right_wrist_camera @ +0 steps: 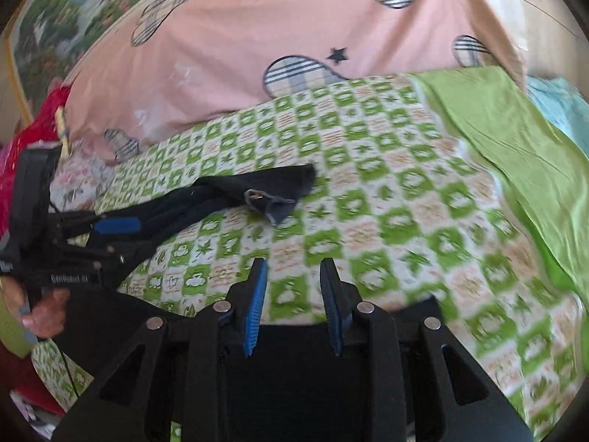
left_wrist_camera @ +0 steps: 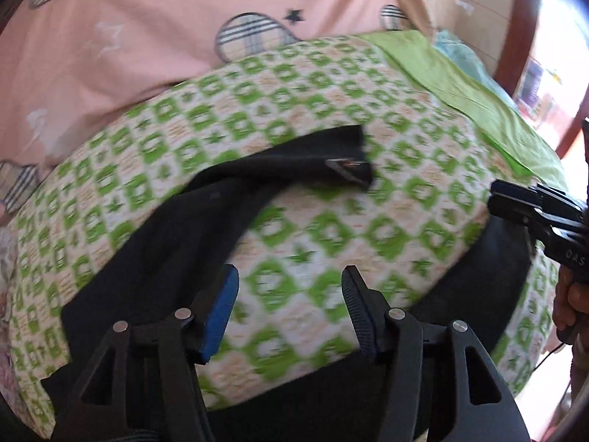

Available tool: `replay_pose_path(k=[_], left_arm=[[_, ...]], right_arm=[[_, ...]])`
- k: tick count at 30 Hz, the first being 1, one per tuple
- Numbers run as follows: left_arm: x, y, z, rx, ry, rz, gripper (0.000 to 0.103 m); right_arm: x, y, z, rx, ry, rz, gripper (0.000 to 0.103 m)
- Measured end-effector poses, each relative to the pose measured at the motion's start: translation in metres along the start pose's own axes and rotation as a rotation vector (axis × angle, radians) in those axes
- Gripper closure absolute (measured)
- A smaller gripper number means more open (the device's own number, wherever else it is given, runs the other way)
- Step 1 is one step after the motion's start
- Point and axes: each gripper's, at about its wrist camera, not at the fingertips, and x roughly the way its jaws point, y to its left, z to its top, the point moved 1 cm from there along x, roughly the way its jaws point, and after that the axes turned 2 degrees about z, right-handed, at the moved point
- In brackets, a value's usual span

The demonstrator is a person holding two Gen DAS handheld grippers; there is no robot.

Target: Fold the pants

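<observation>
The black pants [left_wrist_camera: 176, 221] lie on a bed over a green-and-white checked quilt [left_wrist_camera: 331, 228], not yet folded as far as these views show. In the left wrist view one leg runs from about 8 o'clock up toward the centre, ending in a hem [left_wrist_camera: 346, 158] with a small pale tag; more dark cloth curves along the bottom of the frame and up to 4 o'clock, so the garment seems to lie in a loose arc, legs apart.

The left gripper [left_wrist_camera: 291, 313] hangs over bare quilt with its jaws spread wide, grasping nothing. The right gripper [right_wrist_camera: 292, 302] is likewise parted and empty, with black fabric just beneath it at 6 o'clock (whether a fingertip touches the cloth I cannot tell, since both views are motion-blurred).

A pink butterfly-print blanket [right_wrist_camera: 294, 29] is heaped at 12 o'clock, and a plain green sheet [right_wrist_camera: 515, 140] lies at 2 o'clock.

Judging from this, the task is at its start: the legs are neither laid together nor doubled over. What remains is likely gripping the waistband or a leg, bringing one leg onto the other, then folding lengthwise.
</observation>
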Motion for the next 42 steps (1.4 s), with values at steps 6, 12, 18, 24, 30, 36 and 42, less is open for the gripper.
replay_pose_path(k=[6, 12, 18, 24, 30, 36, 42], left_arm=[[0.006, 0.07, 0.007, -0.049, 0.028, 0.091, 0.037], [0.031, 0.126, 0.018, -0.093, 0.108, 0.057, 0.031], [0.065, 0.157, 0.02, -0.106, 0.204, 0.037, 0.031], [0.095, 0.167, 0.015, -0.124, 0.28, 0.006, 0.031], [0.104, 0.167, 0.009, -0.104, 0.288, 0.018, 0.033], [0.095, 0.171, 0.017, -0.089, 0.26, 0.046, 0.034], [0.104, 0.151, 0.011, -0.035, 0.282, -0.009, 0.089]], right_arm=[[0.043, 0.029, 0.028, -0.132, 0.043, 0.012, 0.059], [0.094, 0.057, 0.048, -0.322, 0.11, -0.031, 0.052], [0.133, 0.068, 0.051, -0.447, 0.164, -0.063, 0.052], [0.153, 0.069, 0.058, -0.54, 0.159, -0.137, 0.052], [0.148, 0.052, 0.073, -0.482, 0.149, -0.128, 0.09], [0.133, 0.037, 0.08, -0.422, 0.117, -0.107, 0.095], [0.124, 0.015, 0.084, -0.335, 0.095, -0.093, 0.096]])
